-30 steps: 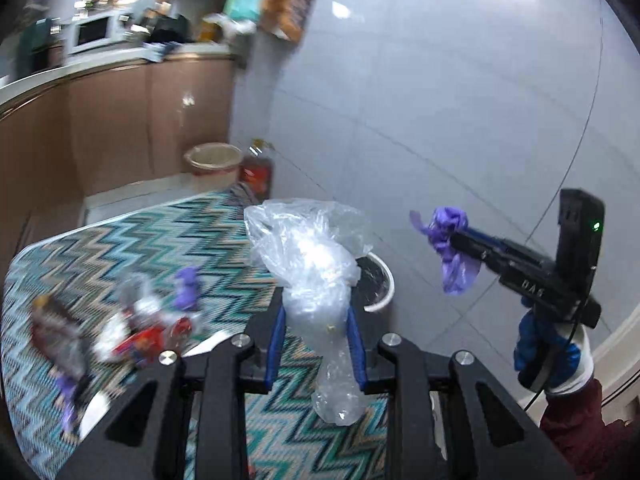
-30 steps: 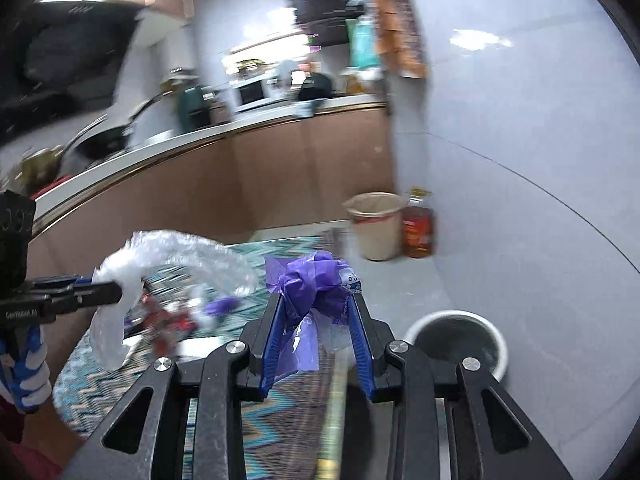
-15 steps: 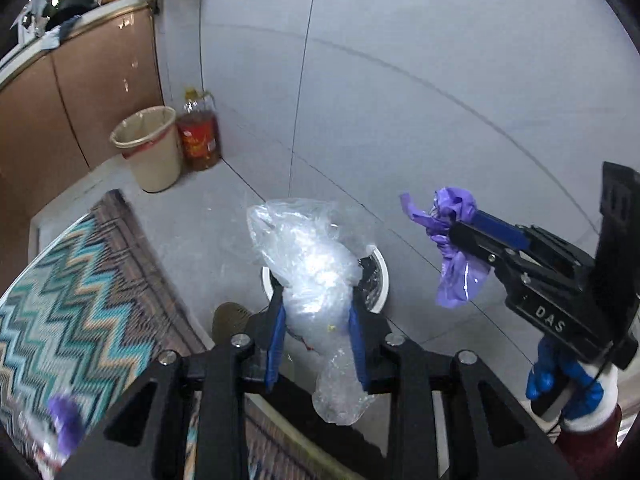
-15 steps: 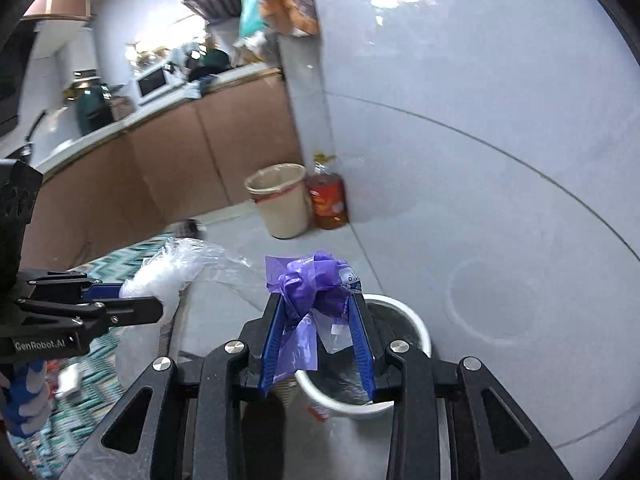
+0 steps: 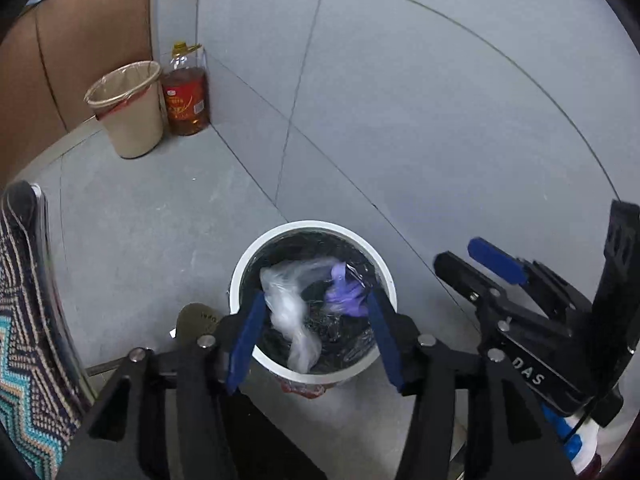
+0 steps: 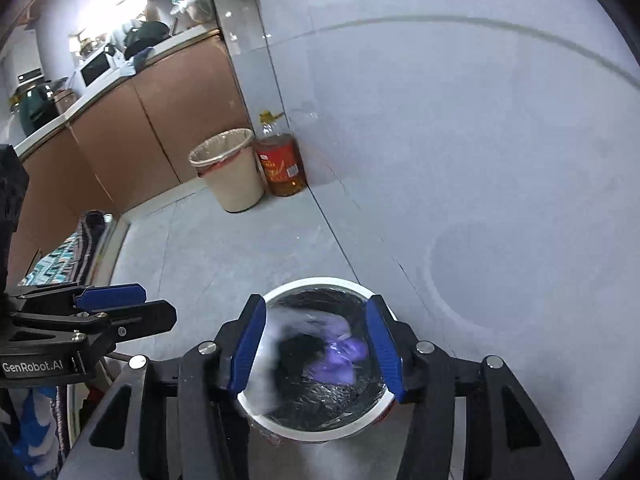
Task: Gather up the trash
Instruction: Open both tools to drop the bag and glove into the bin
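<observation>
A white-rimmed bin with a black liner (image 5: 312,227) stands on the grey floor below both grippers. A clear plastic bag (image 5: 288,304) and a purple wrapper (image 5: 345,294) lie inside it. My left gripper (image 5: 314,334) is open and empty, right above the bin. My right gripper (image 6: 316,346) is open and empty above the same bin (image 6: 316,282); the purple wrapper (image 6: 340,356) shows between its fingers and the clear bag (image 6: 266,360) is a blur. Each gripper also shows in the other's view, the right one (image 5: 476,264) and the left one (image 6: 132,308).
A beige lined waste bin (image 5: 128,108) and a bottle of amber oil (image 5: 186,96) stand in the corner by the brown cabinets (image 6: 160,120). The zigzag-cloth table edge (image 5: 24,320) is at the left. The grey tiled wall (image 5: 440,100) is close behind the bin.
Both grippers opened over the white bin. The clear bag and the purple wrapper dropped out of them into the bin. Both views tilted further down toward the floor.
</observation>
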A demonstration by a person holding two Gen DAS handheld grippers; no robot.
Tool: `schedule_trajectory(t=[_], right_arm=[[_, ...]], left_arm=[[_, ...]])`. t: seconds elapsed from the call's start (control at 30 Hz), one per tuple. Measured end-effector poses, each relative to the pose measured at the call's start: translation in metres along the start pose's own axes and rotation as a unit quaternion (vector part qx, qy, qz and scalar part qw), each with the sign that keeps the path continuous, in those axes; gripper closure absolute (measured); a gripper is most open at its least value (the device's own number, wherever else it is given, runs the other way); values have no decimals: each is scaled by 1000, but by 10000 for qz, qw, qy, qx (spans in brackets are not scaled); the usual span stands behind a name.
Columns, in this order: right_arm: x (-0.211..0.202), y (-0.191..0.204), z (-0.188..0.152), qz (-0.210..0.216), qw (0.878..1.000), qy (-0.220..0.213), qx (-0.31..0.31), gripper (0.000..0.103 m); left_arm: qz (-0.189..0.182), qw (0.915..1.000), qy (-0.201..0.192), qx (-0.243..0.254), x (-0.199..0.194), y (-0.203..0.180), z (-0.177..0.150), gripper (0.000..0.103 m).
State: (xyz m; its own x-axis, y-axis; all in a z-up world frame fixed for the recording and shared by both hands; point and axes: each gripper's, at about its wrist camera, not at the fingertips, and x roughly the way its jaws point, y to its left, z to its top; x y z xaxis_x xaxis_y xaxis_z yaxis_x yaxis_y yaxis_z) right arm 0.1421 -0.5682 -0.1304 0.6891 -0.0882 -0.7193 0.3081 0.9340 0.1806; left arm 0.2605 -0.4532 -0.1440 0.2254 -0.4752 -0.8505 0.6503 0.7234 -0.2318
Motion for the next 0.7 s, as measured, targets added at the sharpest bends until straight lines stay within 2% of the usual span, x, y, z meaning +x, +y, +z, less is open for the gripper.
schedule_trajectory(t=[0.1,0.3,0.5,0.7], right_arm=[[-7,-5,-4,42,9999,-27,102,53],[-36,5,-8,211,9996,-180,94,53],[-102,25,-15,405,9971,-649,15,53],[-183,64,-21,589,9892,-1305,-298,53]], left_arm=[[-27,9999,-138,-53,-9,3,-4,51],[70,9967,-803,56,-58,4,-18,51],[219,9930,-1149,157,-124,-4,-44,51],[457,9834,-1747,166,-209,-3,-82,51]])
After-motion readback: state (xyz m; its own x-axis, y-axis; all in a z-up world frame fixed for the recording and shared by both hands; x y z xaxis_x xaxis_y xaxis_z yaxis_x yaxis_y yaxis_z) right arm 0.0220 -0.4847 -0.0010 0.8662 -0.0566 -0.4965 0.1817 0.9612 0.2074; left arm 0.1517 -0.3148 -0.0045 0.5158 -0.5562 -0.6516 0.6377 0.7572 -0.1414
